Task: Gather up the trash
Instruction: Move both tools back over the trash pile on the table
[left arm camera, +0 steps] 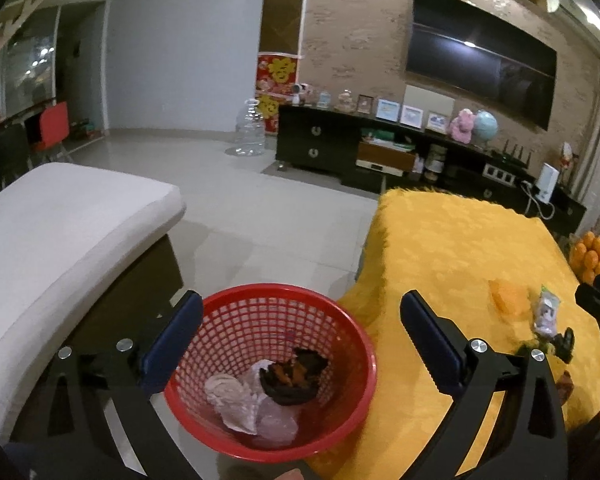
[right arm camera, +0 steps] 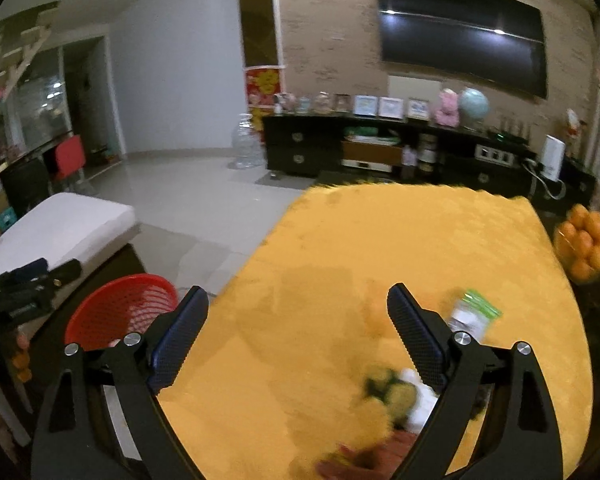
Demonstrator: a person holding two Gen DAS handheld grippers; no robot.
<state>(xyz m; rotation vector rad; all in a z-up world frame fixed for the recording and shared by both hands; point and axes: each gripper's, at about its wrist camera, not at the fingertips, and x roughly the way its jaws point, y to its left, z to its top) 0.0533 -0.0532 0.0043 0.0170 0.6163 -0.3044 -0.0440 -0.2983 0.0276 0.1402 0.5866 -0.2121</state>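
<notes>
A red mesh basket (left arm camera: 268, 291) stands low beside the yellow-clothed table (left arm camera: 460, 240). It holds crumpled white plastic (left arm camera: 236, 400) and a dark peel (left arm camera: 296, 376). My left gripper (left arm camera: 302, 300) hangs open above it with nothing between its fingers. On the cloth lie an orange peel (left arm camera: 508, 298), a green-and-white packet (right arm camera: 474, 314) and blurred yellow-green and white scraps (right arm camera: 396, 394). My right gripper (right arm camera: 296, 294) is open over the cloth, left of the packet and empty. The basket's rim (right arm camera: 120, 280) shows at its lower left.
A white cushioned bench (left arm camera: 68, 220) stands left of the basket. A pile of oranges (right arm camera: 588, 240) sits off the table's right edge. A dark TV cabinet (left arm camera: 380, 148) and a clear water jug (left arm camera: 252, 128) are across the tiled floor.
</notes>
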